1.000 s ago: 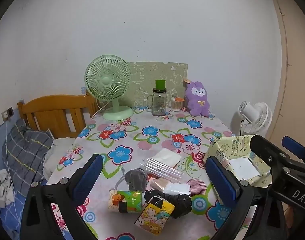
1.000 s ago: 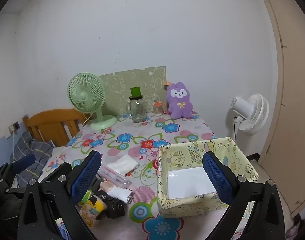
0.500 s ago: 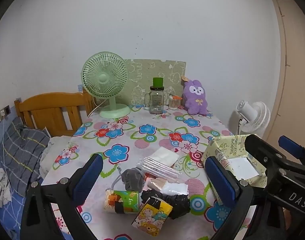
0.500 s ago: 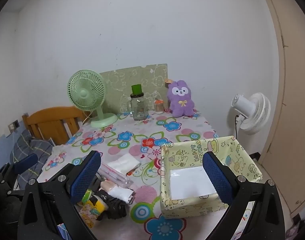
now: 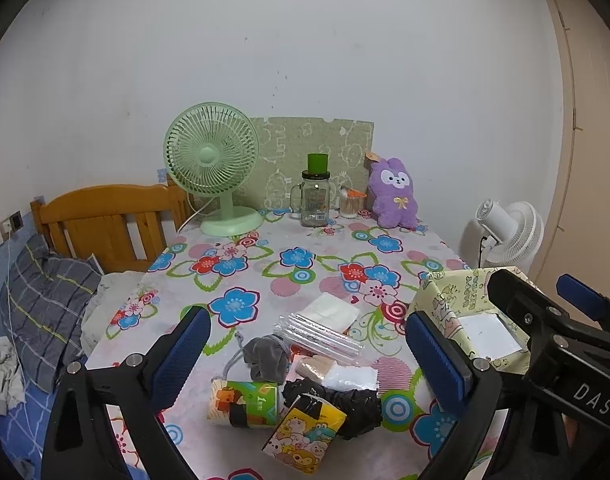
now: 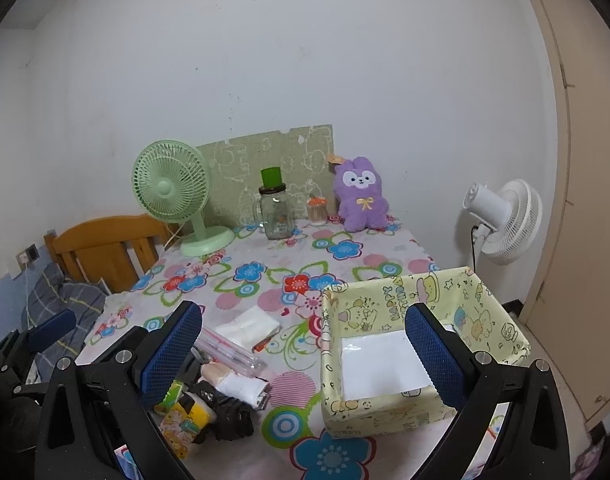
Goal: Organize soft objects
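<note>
A pile of soft things lies at the near edge of the flowered table (image 5: pixel 265 280): a grey pouch (image 5: pixel 265 356), a black bundle (image 5: pixel 345 400), a white tissue pack (image 5: pixel 329 310), a clear plastic sleeve (image 5: pixel 325 336), a green cartoon pack (image 5: pixel 245 402) and a yellow cartoon pack (image 5: pixel 305 432). A yellow cartoon box (image 6: pixel 417 344) stands open and empty to the right. My left gripper (image 5: pixel 305 364) is open above the pile. My right gripper (image 6: pixel 301 354) is open, between the pile and the box. A purple plush rabbit (image 5: pixel 393 194) sits at the back.
A green desk fan (image 5: pixel 213 168), a glass jar with green lid (image 5: pixel 315 196) and a small toothpick jar (image 5: pixel 349 204) stand at the table's back. A wooden bed frame (image 5: pixel 105 220) is left. A white floor fan (image 6: pixel 501 220) stands right, by a door.
Both grippers have drawn back and risen slightly, so the table looks a little farther away. Nothing on the table has moved.
</note>
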A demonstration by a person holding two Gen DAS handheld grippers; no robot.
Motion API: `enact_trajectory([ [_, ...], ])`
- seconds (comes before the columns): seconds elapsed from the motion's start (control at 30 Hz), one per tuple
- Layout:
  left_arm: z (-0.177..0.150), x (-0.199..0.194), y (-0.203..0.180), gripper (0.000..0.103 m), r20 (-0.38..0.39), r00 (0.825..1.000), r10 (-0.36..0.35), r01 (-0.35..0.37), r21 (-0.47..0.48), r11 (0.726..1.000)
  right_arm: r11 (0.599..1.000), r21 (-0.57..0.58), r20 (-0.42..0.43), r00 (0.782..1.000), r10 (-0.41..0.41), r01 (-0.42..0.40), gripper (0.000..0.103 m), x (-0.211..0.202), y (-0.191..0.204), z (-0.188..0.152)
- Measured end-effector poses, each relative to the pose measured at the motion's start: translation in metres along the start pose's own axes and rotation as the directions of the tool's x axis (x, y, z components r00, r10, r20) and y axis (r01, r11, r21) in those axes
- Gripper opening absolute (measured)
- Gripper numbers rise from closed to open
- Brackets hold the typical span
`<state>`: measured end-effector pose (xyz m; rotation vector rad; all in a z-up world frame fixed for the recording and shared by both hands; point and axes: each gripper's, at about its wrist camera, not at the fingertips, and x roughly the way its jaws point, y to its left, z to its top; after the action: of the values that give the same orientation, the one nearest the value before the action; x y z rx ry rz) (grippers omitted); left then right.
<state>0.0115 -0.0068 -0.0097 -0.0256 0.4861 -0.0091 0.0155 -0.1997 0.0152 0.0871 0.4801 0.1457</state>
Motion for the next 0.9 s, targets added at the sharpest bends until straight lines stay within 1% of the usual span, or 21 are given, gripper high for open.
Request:
enact_trajectory([
  [0.9, -0.0001, -0.0006, -0.0012, 0.098, 0.005, 1.000, -0.003, 0.003, 0.002, 1.000, 1.000, 0.003, 0.006, 1.000, -0.006, 0.006, 0.102, -0.0034, -0.0010, 0.0010],
])
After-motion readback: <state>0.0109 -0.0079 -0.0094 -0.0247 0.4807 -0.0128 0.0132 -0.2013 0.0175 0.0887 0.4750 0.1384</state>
